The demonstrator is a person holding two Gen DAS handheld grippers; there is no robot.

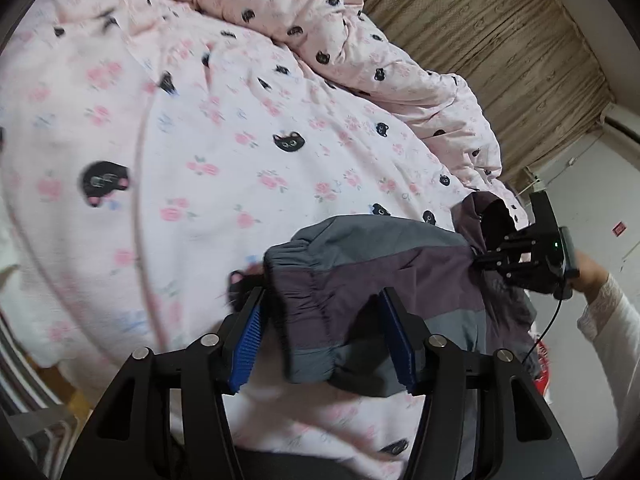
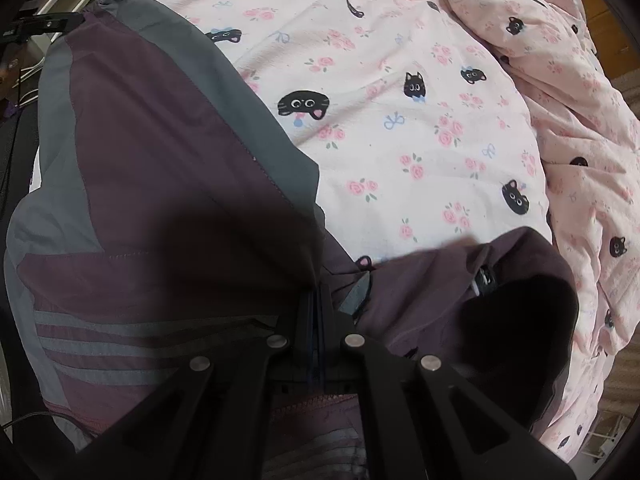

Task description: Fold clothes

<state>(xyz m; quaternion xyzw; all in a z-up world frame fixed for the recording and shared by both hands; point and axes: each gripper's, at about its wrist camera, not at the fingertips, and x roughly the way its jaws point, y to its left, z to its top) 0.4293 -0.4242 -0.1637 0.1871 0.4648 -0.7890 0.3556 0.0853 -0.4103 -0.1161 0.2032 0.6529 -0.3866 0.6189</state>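
Note:
A purple and grey jacket (image 1: 360,276) lies on the bed, one elastic-cuffed sleeve folded across its body. My left gripper (image 1: 324,340) is open, its blue pads (image 1: 246,344) standing on either side of that sleeve's cuff end without pressing it. At the right, the right gripper (image 1: 492,258) pinches the jacket near the collar. In the right wrist view the jacket (image 2: 160,160) fills the left half, with grey stripes low down. The right gripper (image 2: 318,296) is shut on a fold of its purple cloth. The dark hood opening (image 2: 520,320) lies to the right.
A pink sheet (image 1: 200,140) printed with black cats and roses covers the bed. A bunched duvet (image 1: 360,40) in the same print lies along the far side, also visible as the duvet (image 2: 580,120). A person's hand and white sleeve (image 1: 608,312) hold the right gripper. A beige curtain (image 1: 500,40) hangs beyond.

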